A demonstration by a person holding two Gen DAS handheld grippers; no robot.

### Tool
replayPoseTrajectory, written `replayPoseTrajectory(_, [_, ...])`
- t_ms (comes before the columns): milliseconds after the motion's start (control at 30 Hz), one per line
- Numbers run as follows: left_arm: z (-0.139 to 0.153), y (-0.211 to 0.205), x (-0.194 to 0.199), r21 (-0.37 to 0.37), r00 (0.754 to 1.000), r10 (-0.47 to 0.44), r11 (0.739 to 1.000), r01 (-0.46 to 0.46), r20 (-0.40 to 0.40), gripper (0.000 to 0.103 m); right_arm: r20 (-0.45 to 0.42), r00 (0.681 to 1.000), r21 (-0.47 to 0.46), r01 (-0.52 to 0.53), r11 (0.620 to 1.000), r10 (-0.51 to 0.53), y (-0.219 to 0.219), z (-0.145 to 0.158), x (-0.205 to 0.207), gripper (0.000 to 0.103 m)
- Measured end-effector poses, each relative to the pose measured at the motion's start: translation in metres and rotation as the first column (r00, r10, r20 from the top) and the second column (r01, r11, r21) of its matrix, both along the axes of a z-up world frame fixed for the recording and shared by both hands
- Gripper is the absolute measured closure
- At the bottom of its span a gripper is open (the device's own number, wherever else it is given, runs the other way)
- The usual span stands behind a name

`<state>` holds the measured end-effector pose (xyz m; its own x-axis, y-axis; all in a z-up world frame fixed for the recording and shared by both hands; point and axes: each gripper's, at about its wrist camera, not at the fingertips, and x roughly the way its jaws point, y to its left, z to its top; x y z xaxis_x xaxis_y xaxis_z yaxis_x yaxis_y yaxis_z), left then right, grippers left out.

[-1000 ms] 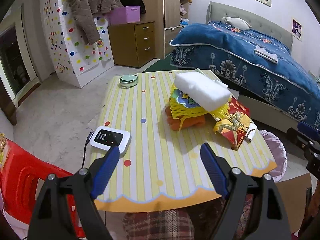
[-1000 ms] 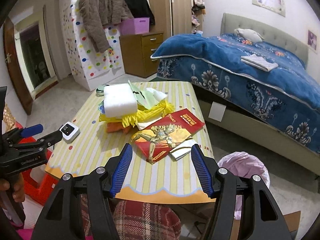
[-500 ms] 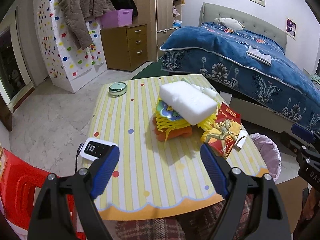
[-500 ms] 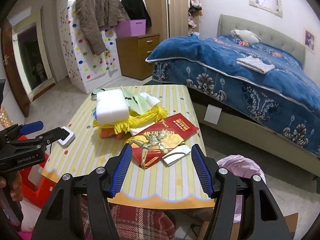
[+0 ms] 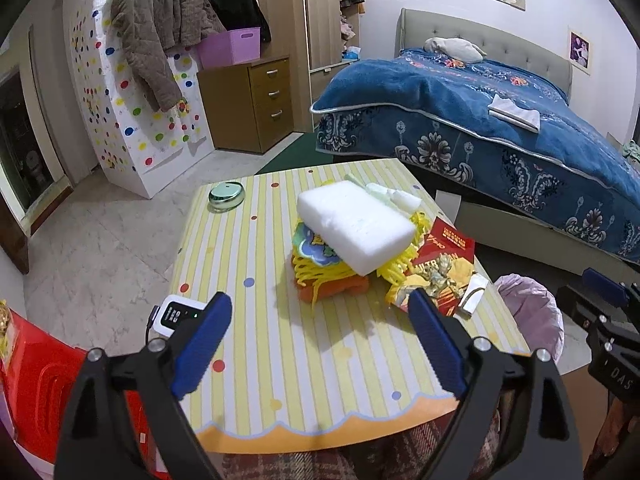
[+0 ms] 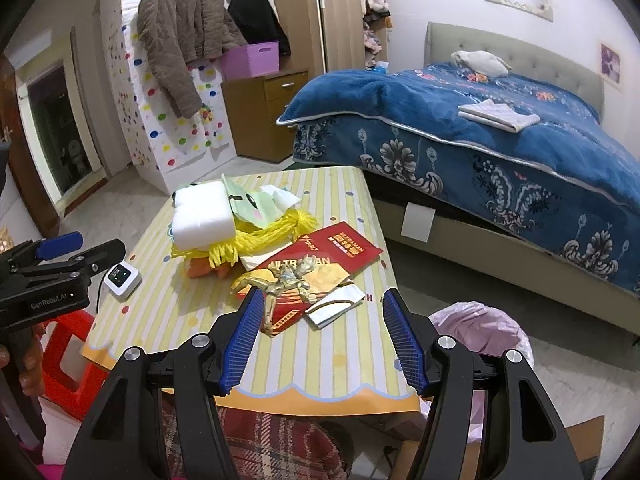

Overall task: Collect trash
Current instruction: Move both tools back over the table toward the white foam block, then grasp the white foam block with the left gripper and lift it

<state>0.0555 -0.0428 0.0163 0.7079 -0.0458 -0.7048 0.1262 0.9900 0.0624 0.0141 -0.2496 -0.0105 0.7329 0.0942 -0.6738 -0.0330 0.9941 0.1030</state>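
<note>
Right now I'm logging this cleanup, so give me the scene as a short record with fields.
surface: striped table
trash pile: white foam block on top of yellow netting, red Ultraman packet beside it
bin: pink-lined trash bin on the floor beside the table
left gripper: open, jaws just opening, nothing between them
right gripper: open, empty

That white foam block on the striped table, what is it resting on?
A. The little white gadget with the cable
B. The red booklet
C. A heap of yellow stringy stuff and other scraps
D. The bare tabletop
C: the white foam block lies on top of the yellow stringy heap, clear of the red booklet beside it.
</note>
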Motion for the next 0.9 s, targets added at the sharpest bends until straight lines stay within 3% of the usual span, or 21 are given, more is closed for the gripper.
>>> replayPoseTrajectory(233, [-0.005, -0.014, 0.021, -0.008, 1.0, 0.007, 1.0, -0.007, -0.007, 0.007, 0.006, 1.0, 0.0, 0.02, 1.0, -0.02, -0.012, -0.002, 0.003, 0.032])
replayPoseTrajectory(467, [-0.013, -0.042, 0.051, -0.016, 1.0, -0.002, 1.0, 0.002, -0.026, 0.007, -0.005, 0.998, -0.013, 0.063, 0.998, -0.063, -0.033, -0.009, 0.015, 0.019])
replayPoseTrajectory(900, [-0.04, -0.064, 0.111, 0.035, 0.985, 0.125, 0.992, -0.122, -0.115, 0.007, -0.047, 0.995, -0.016, 0.091, 0.996, -0.092, -0.053, -0.031, 0.04, 0.018])
